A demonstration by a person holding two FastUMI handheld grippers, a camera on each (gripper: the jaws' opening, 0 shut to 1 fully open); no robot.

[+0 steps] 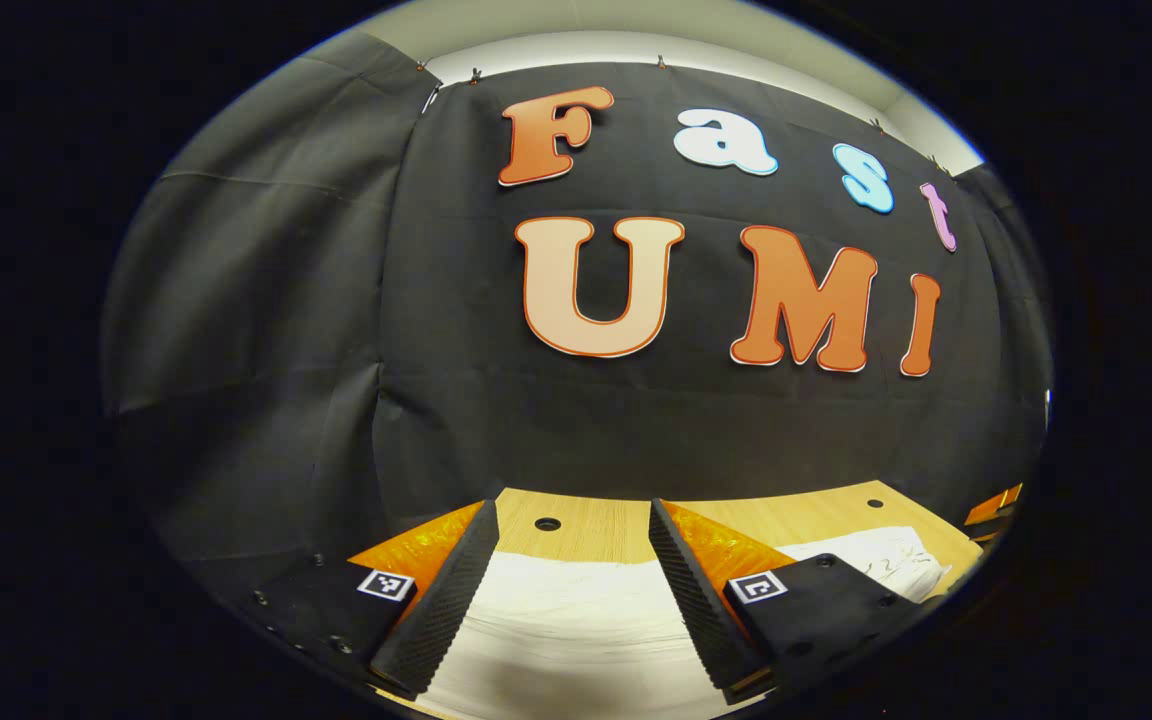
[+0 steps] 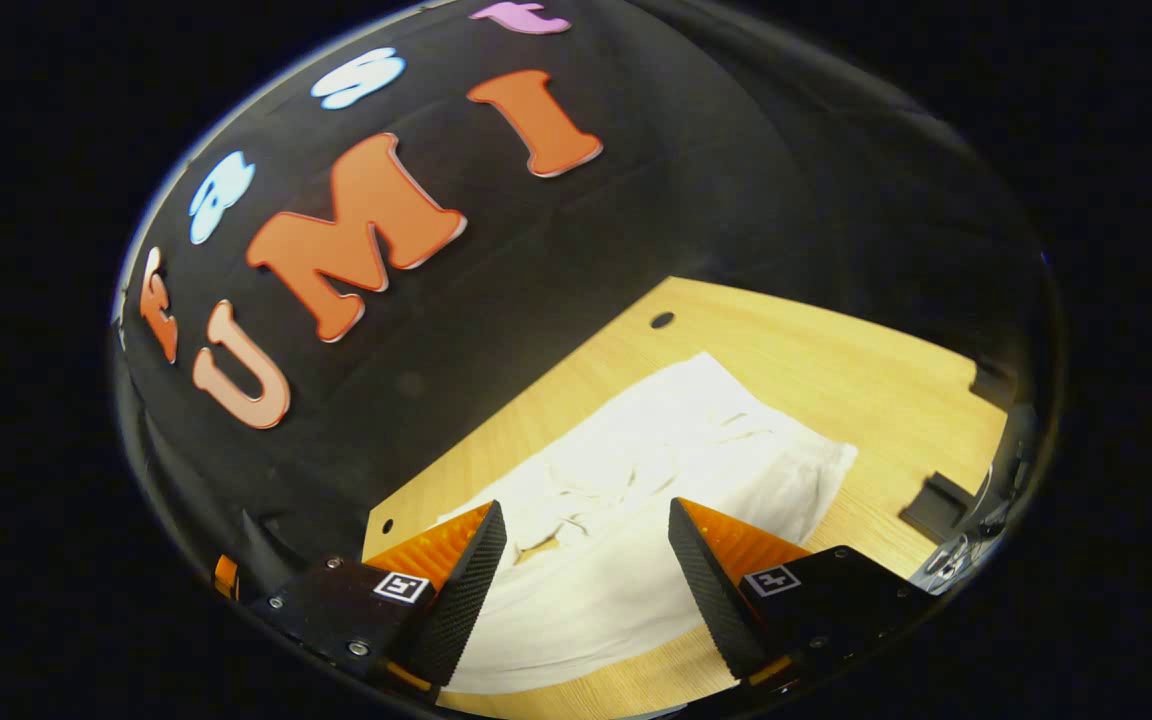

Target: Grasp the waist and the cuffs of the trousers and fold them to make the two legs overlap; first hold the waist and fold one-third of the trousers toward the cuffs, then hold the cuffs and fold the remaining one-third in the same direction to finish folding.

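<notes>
Light wooden table [image 2: 836, 370] before black cloth wall; we see white fabric trousers [image 2: 656, 470] spread flat on it. Left gripper [image 1: 571, 590] fingers spread apart above trousers, gripping nothing. Right gripper [image 2: 586, 590] likewise spread, empty, over trousers.

Both tools [image 1: 571, 515] [image 2: 586, 515] wide apart, empty

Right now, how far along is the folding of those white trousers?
Barely begun, it seems. The white trousers lie spread on the wooden table, rumpled, with no tidy fold showing. The left gripper and right gripper both hover open above the cloth, gripping nothing. Overlapping the legs and both one-third folds appear left.
</notes>
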